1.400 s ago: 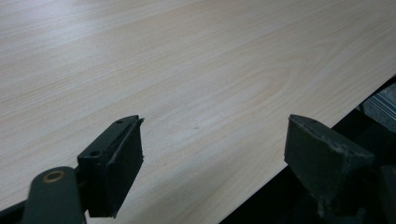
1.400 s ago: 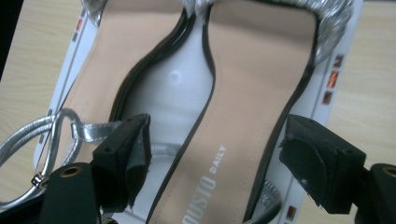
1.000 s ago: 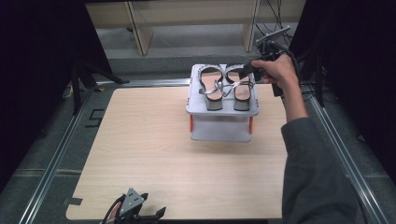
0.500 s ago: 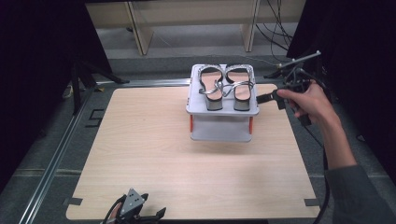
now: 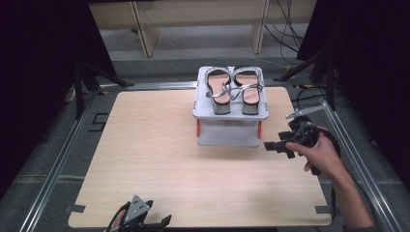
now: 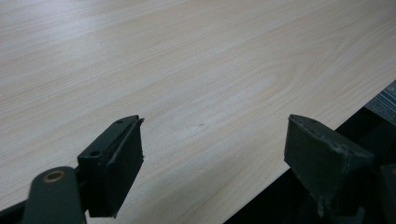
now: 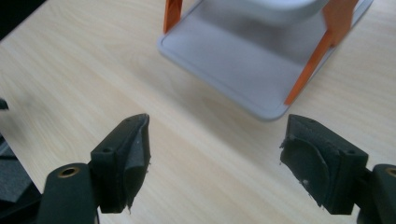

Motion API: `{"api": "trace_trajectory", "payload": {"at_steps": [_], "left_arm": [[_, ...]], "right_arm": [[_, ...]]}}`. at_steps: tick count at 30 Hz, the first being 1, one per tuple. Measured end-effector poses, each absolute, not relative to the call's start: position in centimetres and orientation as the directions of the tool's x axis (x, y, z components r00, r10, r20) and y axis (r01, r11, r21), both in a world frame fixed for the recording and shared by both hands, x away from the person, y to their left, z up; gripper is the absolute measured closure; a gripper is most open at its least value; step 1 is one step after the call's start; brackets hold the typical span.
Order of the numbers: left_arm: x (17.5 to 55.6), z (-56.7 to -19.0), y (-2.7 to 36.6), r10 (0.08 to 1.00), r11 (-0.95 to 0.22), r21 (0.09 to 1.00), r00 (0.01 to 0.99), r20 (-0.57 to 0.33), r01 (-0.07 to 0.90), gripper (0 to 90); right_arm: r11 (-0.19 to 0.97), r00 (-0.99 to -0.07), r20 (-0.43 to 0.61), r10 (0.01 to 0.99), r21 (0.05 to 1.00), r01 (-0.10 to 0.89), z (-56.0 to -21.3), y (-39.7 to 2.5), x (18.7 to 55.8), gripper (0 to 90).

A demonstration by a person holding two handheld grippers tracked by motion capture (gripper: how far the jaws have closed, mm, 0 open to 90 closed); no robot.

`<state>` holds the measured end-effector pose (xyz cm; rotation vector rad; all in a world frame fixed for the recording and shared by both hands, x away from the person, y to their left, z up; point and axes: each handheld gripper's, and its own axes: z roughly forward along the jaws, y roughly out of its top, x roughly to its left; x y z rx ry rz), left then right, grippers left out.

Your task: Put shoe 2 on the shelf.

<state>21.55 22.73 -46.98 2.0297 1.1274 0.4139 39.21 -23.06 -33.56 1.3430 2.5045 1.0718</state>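
Pale wood grain covered the desk [image 5: 159, 159], which stood inside a metal frame with dark curtains on both sides and light shelving behind. Against the desk's far edge, a little right of its middle, stood a small grey two-tier rack [image 5: 231, 114] on orange posts [image 7: 312, 65]. A pair of strappy sandals [image 5: 234, 90] lay side by side on its top shelf, toes toward the far edge; the lower shelf [image 7: 233, 56] looked bare.

The right gripper [image 5: 280, 145] hung just beside the rack's near right corner, close to the desk's right edge, touching nothing. Its own view showed the jaws spread wide with only desk and the rack's lower shelf beyond them. The left gripper [image 5: 145, 222] sat at the desk's near edge, left of the middle, well apart from the rack, its jaws likewise spread and empty over bare wood [image 6: 196, 70].

Judging by this, the work of putting the sandals on the rack looked done: both shoes sat squarely on the shelf and neither gripper held anything. What remained seemed only to bring the right hand [image 5: 321, 154] to rest at the near edge.
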Motion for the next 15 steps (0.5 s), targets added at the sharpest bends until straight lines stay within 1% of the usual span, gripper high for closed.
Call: {"api": "trace_trajectory", "payload": {"at_steps": [1, 2, 3, 4, 5, 6, 8, 10, 11, 12, 13, 14, 15], "left_arm": [[21.4, -46.9, 22.6, 0.828, -0.288, 0.758, 0.55, -0.11, 0.584, 19.2], [21.4, -46.9, 22.6, 0.828, -0.288, 0.758, 0.55, -0.11, 0.584, 19.2], [21.4, -46.9, 22.6, 0.828, -0.287, 0.759, 0.55, -0.11, 0.584, 19.2], [21.5, -47.0, 22.6, 0.829, -0.286, 0.76, 0.548, -0.109, 0.584, 19.1], [21.6, -47.0, 22.7, 0.828, -0.317, 0.751, 0.555, -0.079, 0.58, 19.1], [21.5, -47.0, 22.7, 0.828, -0.307, 0.752, 0.553, -0.091, 0.583, 19.2], [21.5, -47.0, 22.7, 0.827, -0.31, 0.751, 0.556, -0.09, 0.582, 19.1], [21.6, -47.0, 22.7, 0.827, -0.32, 0.751, 0.557, -0.076, 0.578, 19.1], [21.6, -47.0, 22.7, 0.828, -0.319, 0.751, 0.555, -0.076, 0.578, 19.1], [21.6, -47.0, 22.7, 0.828, -0.319, 0.751, 0.555, -0.076, 0.578, 19.1], [21.5, -47.0, 22.6, 0.831, -0.291, 0.759, 0.546, -0.101, 0.583, 19.1], [21.6, -47.0, 22.7, 0.831, -0.313, 0.753, 0.551, -0.078, 0.579, 19.1], [21.6, -47.0, 22.7, 0.831, -0.311, 0.754, 0.551, -0.08, 0.579, 19.1]], "right_arm": [[0.363, -0.607, 0.225, 0.762, 0.627, 0.689, -34.1, -22.9, 38.7, 23.4], [0.375, -0.61, 0.229, 0.758, 0.613, 0.695, -34.6, -22.9, 38.2, 23.2], [0.38, -0.625, 0.216, 0.75, 0.632, 0.675, -35.3, -22.8, 37.8, 23.1], [0.384, -0.624, 0.216, 0.751, 0.626, 0.679, -35.8, -22.8, 37.3, 23.1], [0.379, -0.615, 0.231, 0.754, 0.611, 0.695, -36.2, -22.6, 36.8, 23.1], [0.377, -0.609, 0.237, 0.757, 0.602, 0.704, -36.6, -22.5, 36.3, 23.3], [0.423, -0.644, 0.181, 0.744, 0.618, 0.662, -37.5, -22.6, 35.8, 23.1], [0.43, -0.65, 0.171, 0.741, 0.622, 0.654, -37.9, -22.6, 35.5, 23.0], [0.468, -0.676, 0.143, 0.723, 0.618, 0.632, -38.6, -22.5, 34.9, 22.7], [0.468, -0.676, 0.143, 0.723, 0.618, 0.632, -38.6, -22.5, 34.9, 22.7], [0.452, -0.661, 0.159, 0.733, 0.612, 0.649, -39.4, -22.4, 34.3, 22.5], [0.478, -0.678, 0.136, 0.723, 0.61, 0.632, -39.9, -22.4, 34.1, 22.5], [0.477, -0.677, 0.138, 0.723, 0.61, 0.634, -40.3, -22.5, 33.8, 22.9]]}}
